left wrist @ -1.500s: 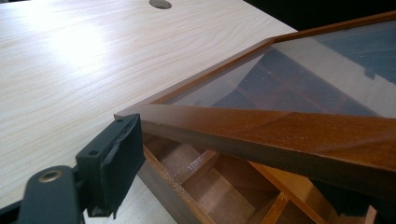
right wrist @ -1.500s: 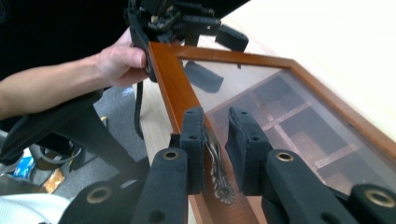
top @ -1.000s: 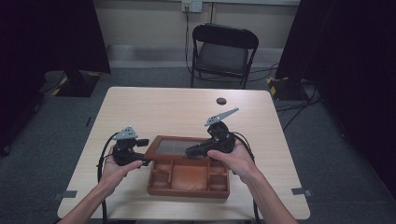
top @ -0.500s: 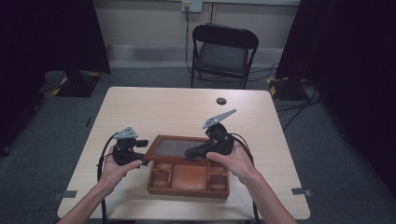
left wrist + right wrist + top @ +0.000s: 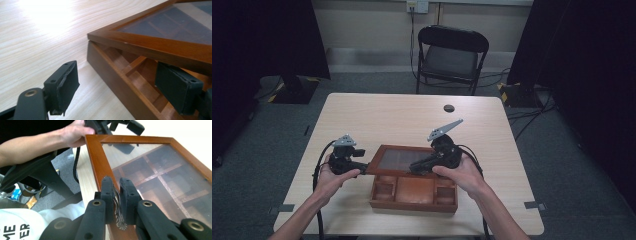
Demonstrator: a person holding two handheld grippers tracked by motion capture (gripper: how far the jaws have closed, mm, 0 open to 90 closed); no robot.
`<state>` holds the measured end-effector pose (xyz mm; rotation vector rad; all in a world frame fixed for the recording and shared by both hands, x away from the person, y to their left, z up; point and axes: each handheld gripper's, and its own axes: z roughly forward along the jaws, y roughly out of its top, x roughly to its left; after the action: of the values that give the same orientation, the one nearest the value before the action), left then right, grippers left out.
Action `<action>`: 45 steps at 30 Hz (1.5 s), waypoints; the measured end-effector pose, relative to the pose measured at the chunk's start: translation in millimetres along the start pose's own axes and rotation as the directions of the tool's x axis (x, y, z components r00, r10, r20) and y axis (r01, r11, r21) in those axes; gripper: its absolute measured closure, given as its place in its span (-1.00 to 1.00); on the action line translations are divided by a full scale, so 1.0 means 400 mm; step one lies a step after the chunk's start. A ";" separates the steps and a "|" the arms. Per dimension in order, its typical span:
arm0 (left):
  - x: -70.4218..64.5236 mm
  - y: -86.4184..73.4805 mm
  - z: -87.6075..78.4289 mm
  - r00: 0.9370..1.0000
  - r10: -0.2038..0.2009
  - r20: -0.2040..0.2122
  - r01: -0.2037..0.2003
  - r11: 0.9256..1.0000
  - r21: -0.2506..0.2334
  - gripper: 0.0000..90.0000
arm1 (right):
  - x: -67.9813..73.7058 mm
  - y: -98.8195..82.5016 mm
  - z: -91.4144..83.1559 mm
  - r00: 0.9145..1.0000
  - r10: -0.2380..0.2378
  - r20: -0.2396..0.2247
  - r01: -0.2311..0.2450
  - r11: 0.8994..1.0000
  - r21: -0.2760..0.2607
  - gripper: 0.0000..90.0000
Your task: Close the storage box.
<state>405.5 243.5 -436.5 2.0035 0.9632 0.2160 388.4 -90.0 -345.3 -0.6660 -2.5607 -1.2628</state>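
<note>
A brown wooden box [image 5: 412, 196] with several compartments sits near the table's front edge. Its glass-paned lid [image 5: 404, 160] is raised at a slant over the box. My right gripper [image 5: 414, 170] is shut on the small metal clasp [image 5: 120, 223] on the lid's frame [image 5: 96, 162] and holds the lid up. My left gripper [image 5: 364, 166] is open at the box's left corner. In the left gripper view its jaws [image 5: 120, 90] straddle the box's side wall [image 5: 110, 72], one outside over the table and one inside under the lid [image 5: 160, 47], neither pressing.
The light wooden table [image 5: 402, 120] has a small round black object [image 5: 449, 108] near its far edge. A black folding chair [image 5: 452, 55] stands behind the table. Cables trail from both grippers off the near edge.
</note>
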 end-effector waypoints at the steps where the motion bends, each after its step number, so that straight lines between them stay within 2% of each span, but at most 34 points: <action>1: 0.002 0.000 -0.001 1.000 -0.008 -0.001 0.008 1.000 -0.001 -0.58 | 0.001 -0.001 0.001 1.000 -0.003 0.003 0.003 1.000 0.003 0.83; 9: 0.014 -0.001 -0.003 1.000 -0.003 -0.019 0.004 1.000 0.009 -0.58 | 0.010 -0.011 0.010 1.000 -0.011 0.017 0.011 1.000 0.022 0.82; 14: 0.021 -0.005 0.002 0.999 -0.003 -0.036 0.004 1.000 0.028 -0.57 | 0.023 -0.030 0.024 0.999 -0.007 0.040 0.004 0.999 0.052 0.82; 16: 0.029 -0.005 0.000 0.999 -0.029 -0.030 0.030 0.999 0.015 -0.57 | 0.023 -0.033 0.025 0.999 -0.007 0.042 0.005 0.999 0.051 0.82; 23: 0.046 -0.008 -0.011 0.997 -0.061 -0.051 0.061 0.998 -0.011 -0.57 | 0.023 -0.040 0.023 0.999 -0.016 0.040 0.015 0.999 0.038 0.82; 28: 0.050 -0.007 -0.011 0.997 -0.058 -0.055 0.058 0.998 -0.008 -0.57 | 0.027 -0.051 0.024 0.998 -0.025 0.050 0.022 0.998 0.054 0.82; 34: 0.048 -0.006 -0.006 0.997 -0.053 -0.047 0.053 0.999 0.002 -0.57 | 0.028 -0.079 0.054 0.999 -0.032 0.044 0.028 0.995 0.097 0.82; 38: 0.046 -0.005 -0.006 0.998 -0.042 -0.051 0.043 0.999 0.004 -0.57 | 0.027 -0.094 0.062 0.999 -0.014 0.043 0.010 0.996 0.094 0.82; 45: 0.042 -0.005 -0.007 0.998 -0.045 -0.043 0.045 0.999 0.004 -0.56 | 0.025 -0.119 0.086 0.999 -0.015 0.047 0.009 0.992 0.123 0.82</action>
<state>414.6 257.5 -439.5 1.9871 1.0355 0.2326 356.9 -85.1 -395.8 -0.6635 -2.6591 -1.0943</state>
